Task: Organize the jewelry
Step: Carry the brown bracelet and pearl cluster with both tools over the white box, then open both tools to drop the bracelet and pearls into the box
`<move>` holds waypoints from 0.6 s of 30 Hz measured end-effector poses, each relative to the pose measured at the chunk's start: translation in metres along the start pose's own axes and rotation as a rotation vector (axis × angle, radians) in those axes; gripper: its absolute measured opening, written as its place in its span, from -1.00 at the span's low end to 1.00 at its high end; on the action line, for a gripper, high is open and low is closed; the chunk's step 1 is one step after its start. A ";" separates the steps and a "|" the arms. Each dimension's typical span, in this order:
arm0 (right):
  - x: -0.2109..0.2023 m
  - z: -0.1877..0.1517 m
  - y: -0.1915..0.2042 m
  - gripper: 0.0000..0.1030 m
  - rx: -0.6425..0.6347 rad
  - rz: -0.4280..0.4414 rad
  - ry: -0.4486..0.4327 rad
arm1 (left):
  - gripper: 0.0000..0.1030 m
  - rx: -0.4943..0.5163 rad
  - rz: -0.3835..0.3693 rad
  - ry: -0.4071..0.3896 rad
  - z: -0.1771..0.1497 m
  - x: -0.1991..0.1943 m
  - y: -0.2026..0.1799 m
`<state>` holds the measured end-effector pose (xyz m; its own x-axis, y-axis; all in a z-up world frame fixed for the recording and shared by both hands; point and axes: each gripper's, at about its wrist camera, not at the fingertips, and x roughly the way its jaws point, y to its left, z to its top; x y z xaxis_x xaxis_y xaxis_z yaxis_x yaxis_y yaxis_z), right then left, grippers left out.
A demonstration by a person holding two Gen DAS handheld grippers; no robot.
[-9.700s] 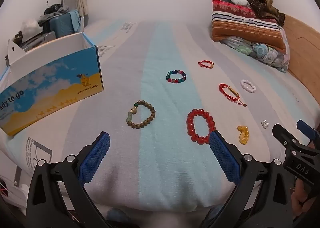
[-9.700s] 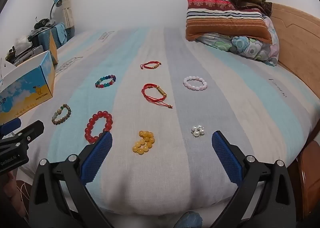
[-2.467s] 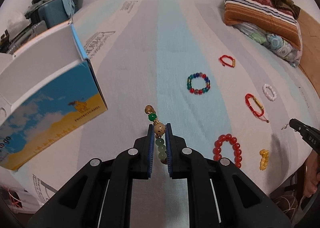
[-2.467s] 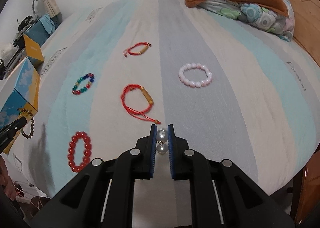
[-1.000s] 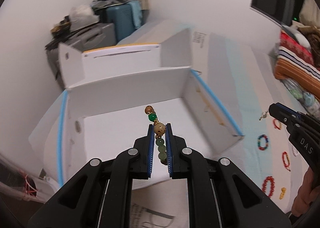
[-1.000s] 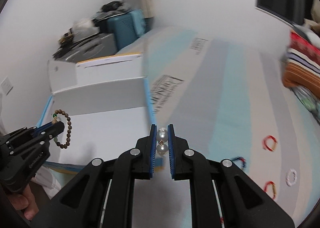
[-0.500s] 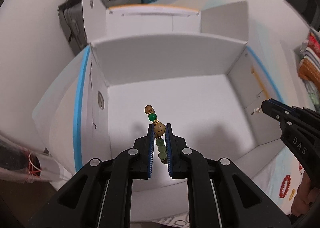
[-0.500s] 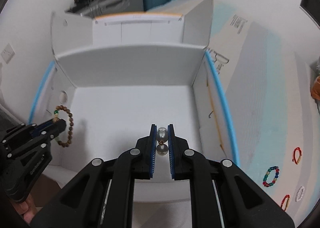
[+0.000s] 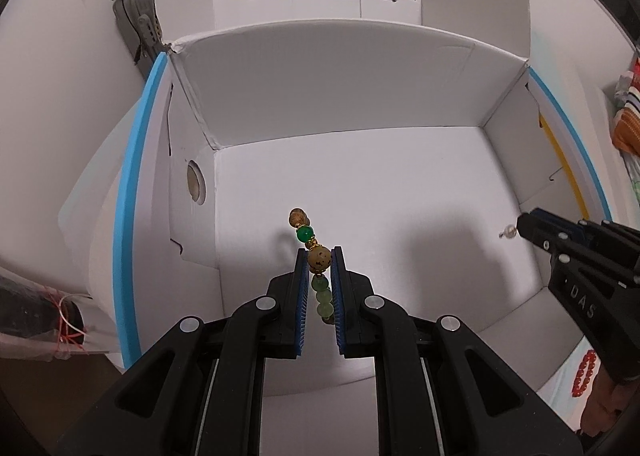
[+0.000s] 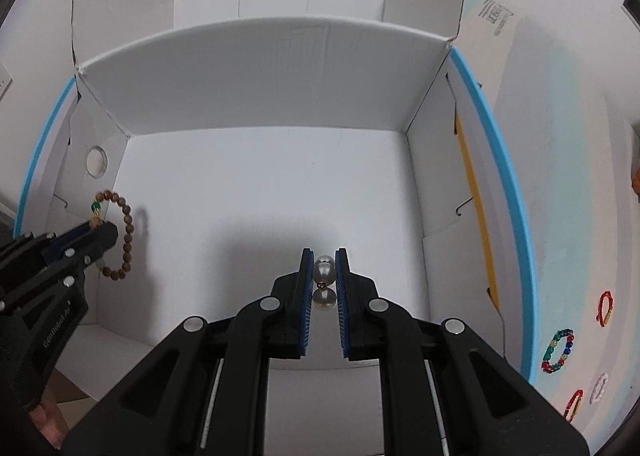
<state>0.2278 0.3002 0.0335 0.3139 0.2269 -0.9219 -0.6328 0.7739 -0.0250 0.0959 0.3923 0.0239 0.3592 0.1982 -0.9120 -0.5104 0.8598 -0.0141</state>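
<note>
My left gripper (image 9: 319, 256) is shut on a brown wooden bead bracelet (image 9: 318, 260) with green beads, held above the floor of an open white cardboard box (image 9: 360, 184). From the right wrist view the bracelet (image 10: 118, 232) hangs as a loop from the left gripper (image 10: 102, 230) at the box's left side. My right gripper (image 10: 323, 260) is shut on a pearl piece (image 10: 323, 270), also over the box floor (image 10: 260, 192). In the left wrist view the right gripper (image 9: 520, 230) enters from the right with a pearl (image 9: 509, 232) at its tip.
The box has raised flaps and a blue rim (image 10: 492, 160). On the striped bedspread to its right lie a multicolour bead bracelet (image 10: 559, 350), red cord bracelets (image 10: 605, 308) and a white bracelet (image 10: 599, 388). A red bead bracelet (image 9: 586, 374) shows at lower right. Luggage stands behind the box.
Both grippers have moved further in over the open box and lower toward its floor, each still holding its piece.
</note>
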 end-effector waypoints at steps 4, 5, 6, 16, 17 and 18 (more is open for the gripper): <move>0.001 0.000 -0.002 -0.64 0.007 -0.009 -0.005 | -0.72 0.001 0.001 -0.003 -0.002 0.001 -0.001; 0.000 0.000 -0.002 -0.56 0.005 -0.008 -0.012 | -0.72 0.003 0.002 -0.011 -0.003 -0.002 -0.001; -0.003 0.000 -0.002 -0.39 0.006 -0.007 -0.020 | -0.73 0.000 -0.002 -0.020 -0.003 -0.005 -0.001; -0.050 -0.009 -0.031 0.39 0.049 -0.037 -0.148 | 0.37 0.010 0.025 -0.171 -0.004 -0.055 -0.015; -0.056 -0.011 -0.035 0.41 0.055 -0.044 -0.162 | 0.40 0.012 0.024 -0.187 -0.004 -0.061 -0.017; -0.060 -0.013 -0.039 0.45 0.060 -0.049 -0.174 | 0.42 0.013 0.023 -0.199 -0.005 -0.065 -0.019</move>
<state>0.2241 0.2490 0.0848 0.4646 0.2829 -0.8391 -0.5718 0.8194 -0.0403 0.0783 0.3611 0.0816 0.4955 0.3061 -0.8129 -0.5106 0.8597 0.0125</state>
